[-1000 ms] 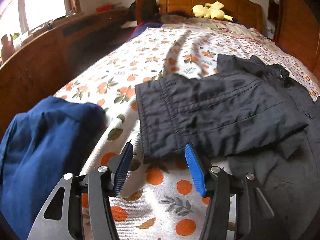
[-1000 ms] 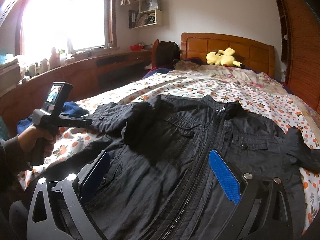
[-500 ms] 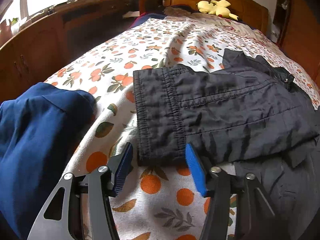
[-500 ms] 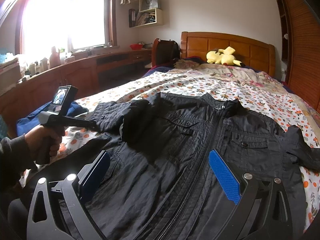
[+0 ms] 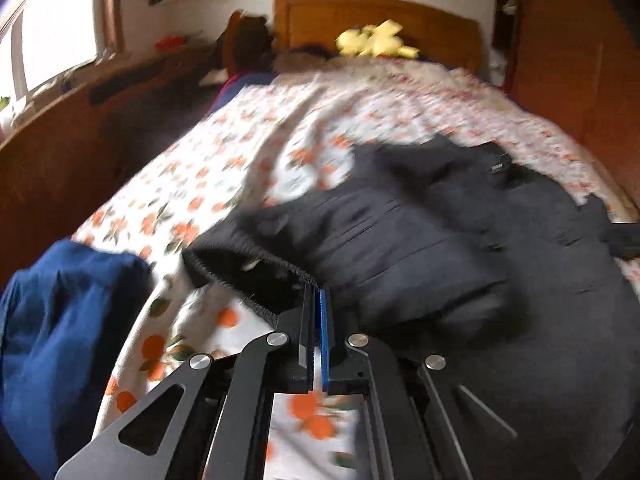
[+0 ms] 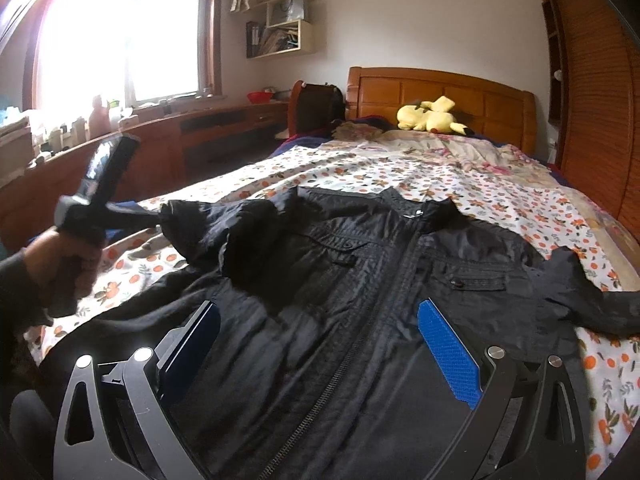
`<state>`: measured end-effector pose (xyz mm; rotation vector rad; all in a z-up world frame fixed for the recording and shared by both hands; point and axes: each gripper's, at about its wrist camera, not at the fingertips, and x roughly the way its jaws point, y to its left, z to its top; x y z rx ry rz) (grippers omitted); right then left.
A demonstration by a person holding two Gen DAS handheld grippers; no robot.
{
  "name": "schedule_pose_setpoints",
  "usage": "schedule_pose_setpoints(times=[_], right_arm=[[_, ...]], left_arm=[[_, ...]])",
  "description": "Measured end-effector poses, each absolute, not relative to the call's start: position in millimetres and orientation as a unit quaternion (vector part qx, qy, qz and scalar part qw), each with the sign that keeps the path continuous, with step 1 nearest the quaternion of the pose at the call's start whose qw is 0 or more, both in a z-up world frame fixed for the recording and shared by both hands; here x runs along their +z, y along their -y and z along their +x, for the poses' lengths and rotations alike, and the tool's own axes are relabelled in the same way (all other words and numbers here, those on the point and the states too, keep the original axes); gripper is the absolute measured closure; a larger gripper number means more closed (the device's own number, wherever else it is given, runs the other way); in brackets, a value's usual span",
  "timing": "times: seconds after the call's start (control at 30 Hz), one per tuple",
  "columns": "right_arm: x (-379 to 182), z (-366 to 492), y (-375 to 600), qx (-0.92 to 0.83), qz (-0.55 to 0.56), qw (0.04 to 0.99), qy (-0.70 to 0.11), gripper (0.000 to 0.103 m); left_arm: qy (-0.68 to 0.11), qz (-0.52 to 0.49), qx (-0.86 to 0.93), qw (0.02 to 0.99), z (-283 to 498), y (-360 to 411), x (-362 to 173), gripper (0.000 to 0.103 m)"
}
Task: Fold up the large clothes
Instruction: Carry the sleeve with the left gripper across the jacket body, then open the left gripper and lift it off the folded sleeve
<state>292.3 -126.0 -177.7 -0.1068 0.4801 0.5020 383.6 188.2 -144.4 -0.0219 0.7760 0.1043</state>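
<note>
A black zip jacket lies front-up on the orange-print bedsheet, collar toward the headboard. Its left sleeve is bunched and raised off the sheet. My left gripper is shut on the sleeve's cuff, which hangs open beside the pads. In the right wrist view that gripper shows at the left, held by a hand in a dark sleeve. My right gripper hovers open over the jacket's lower front, nothing between its blue pads. The jacket's right sleeve lies out to the side.
A folded blue garment sits on the bed's near left corner. A yellow plush toy lies by the wooden headboard. A long wooden counter runs under the window on the left; wooden cabinets stand on the right.
My left gripper closed on the sleeve cuff and lifted it, dragging the sleeve up and toward the jacket body. The right gripper stays open over the hem.
</note>
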Motion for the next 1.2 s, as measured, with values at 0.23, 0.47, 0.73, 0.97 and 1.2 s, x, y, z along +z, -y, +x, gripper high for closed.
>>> schedule_pose_setpoints(times=[0.23, 0.47, 0.73, 0.97, 1.2], right_arm=[[-169.6, 289.6, 159.5, 0.221, -0.042, 0.947, -0.230, 0.007], [-160.6, 289.6, 184.0, 0.200, -0.027, 0.953, -0.225, 0.007], [-158.5, 287.7, 183.3, 0.196, -0.033, 0.953, -0.228, 0.007], [-162.1, 289.5, 163.4, 0.222, -0.040, 0.946, -0.234, 0.007], [-172.9, 283.7, 121.0, 0.275, -0.057, 0.927, -0.249, 0.007]], left_arm=[[-0.333, 0.005, -0.024, 0.942, 356.5, -97.1, -94.7, 0.102], [-0.311, 0.001, -0.079, 0.947, 310.2, -33.1, -87.2, 0.101], [-0.319, -0.009, -0.087, 0.944, 262.3, -22.0, -113.5, 0.075], [-0.298, -0.010, -0.058, 0.953, 234.0, -46.4, -119.3, 0.020], [-0.283, -0.008, -0.015, 0.959, 215.6, -83.0, -123.5, 0.005]])
